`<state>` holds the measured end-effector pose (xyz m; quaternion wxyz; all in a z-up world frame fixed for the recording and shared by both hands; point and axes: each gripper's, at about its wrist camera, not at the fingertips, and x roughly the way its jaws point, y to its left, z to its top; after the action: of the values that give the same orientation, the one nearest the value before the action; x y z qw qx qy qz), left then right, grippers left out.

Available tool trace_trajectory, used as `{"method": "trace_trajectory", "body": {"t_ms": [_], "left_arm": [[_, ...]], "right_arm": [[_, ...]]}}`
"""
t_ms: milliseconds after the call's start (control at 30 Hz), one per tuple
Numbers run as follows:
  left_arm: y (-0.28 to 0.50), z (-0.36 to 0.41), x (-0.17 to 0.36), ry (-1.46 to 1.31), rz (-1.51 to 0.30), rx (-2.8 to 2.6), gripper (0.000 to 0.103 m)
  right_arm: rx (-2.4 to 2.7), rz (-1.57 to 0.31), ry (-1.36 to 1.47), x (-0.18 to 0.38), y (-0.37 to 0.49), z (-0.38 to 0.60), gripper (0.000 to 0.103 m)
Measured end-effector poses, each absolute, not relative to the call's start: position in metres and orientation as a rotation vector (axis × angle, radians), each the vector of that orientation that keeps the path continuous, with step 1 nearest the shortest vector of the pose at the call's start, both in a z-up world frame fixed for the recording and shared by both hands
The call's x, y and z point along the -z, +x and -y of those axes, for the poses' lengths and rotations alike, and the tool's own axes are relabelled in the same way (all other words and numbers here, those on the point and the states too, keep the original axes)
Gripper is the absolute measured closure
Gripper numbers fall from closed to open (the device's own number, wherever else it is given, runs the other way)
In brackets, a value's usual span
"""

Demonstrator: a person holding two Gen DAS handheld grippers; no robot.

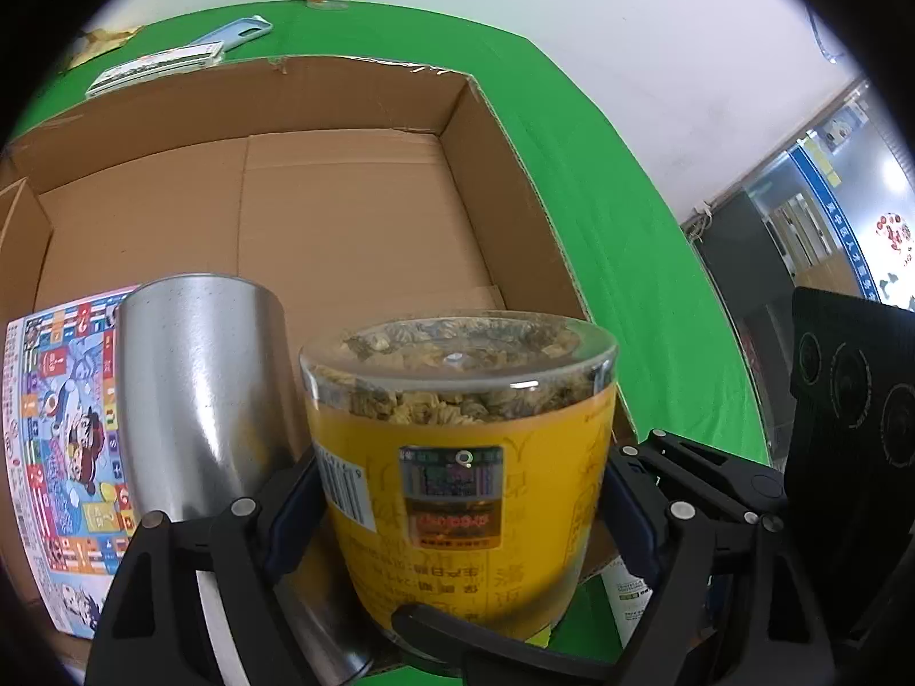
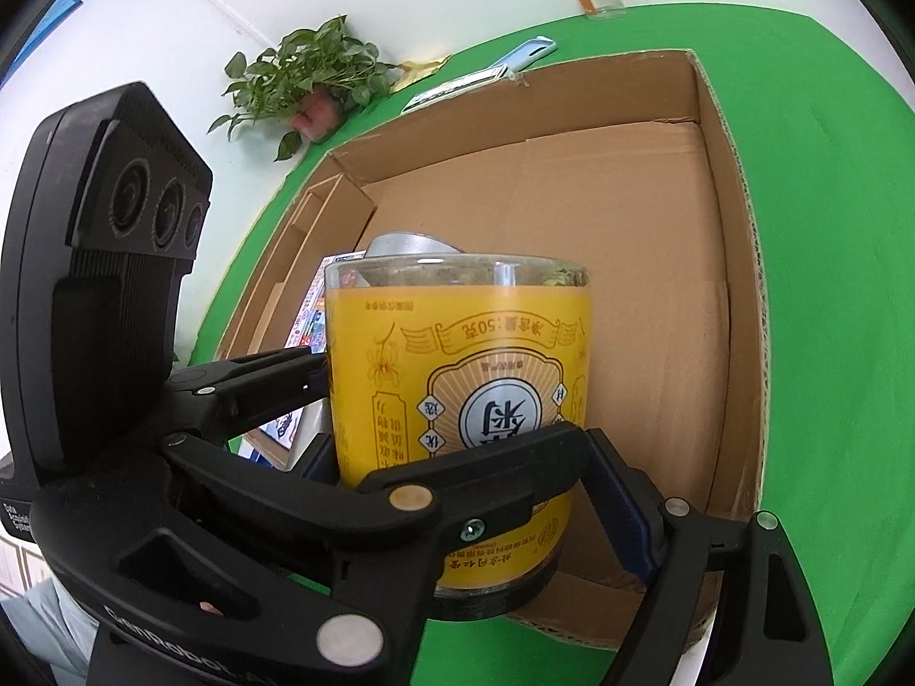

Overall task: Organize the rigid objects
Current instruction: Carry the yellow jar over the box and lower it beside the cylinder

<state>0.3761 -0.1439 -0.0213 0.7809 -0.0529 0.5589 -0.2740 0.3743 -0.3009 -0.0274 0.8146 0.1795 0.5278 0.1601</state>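
Over the near edge of the cardboard box (image 1: 366,194), at the far left lies the colourful booklet (image 1: 57,429) flat on the box floor, then the steel cup (image 1: 200,389), lying tilted on it. Next comes the yellow jar (image 1: 457,457), held upside down above the near wall of the box, just beside the cup. Your left gripper (image 1: 457,509) clamps it wide across the label, blue pads on both sides; your right gripper (image 2: 457,491) wraps it too, jaws closed on its sides. Careful now: two grips on one smooth jar can fight each other, and if one lets go unevenly the jar may tip into the cup or catch the box wall.
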Motion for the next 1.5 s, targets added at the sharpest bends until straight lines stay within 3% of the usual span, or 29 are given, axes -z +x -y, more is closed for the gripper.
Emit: {"method": "trace_trajectory", "body": {"t_ms": [800,1000,1500], "left_arm": [[0.395,0.134,0.010,-0.079,-1.096,0.555,0.015],[0.387,0.110,-0.020,-0.051,-0.950,0.402,0.015],[0.282,0.005,-0.017,-0.250,-0.902,0.465,0.015]], "right_arm": [[-0.213,-1.220,0.348,0.039,0.378,0.287,0.020],[-0.175,-1.278,0.389,0.052,0.386,0.288,0.020],[-0.072,-1.197,0.137,0.024,0.353,0.249,0.022]]}}
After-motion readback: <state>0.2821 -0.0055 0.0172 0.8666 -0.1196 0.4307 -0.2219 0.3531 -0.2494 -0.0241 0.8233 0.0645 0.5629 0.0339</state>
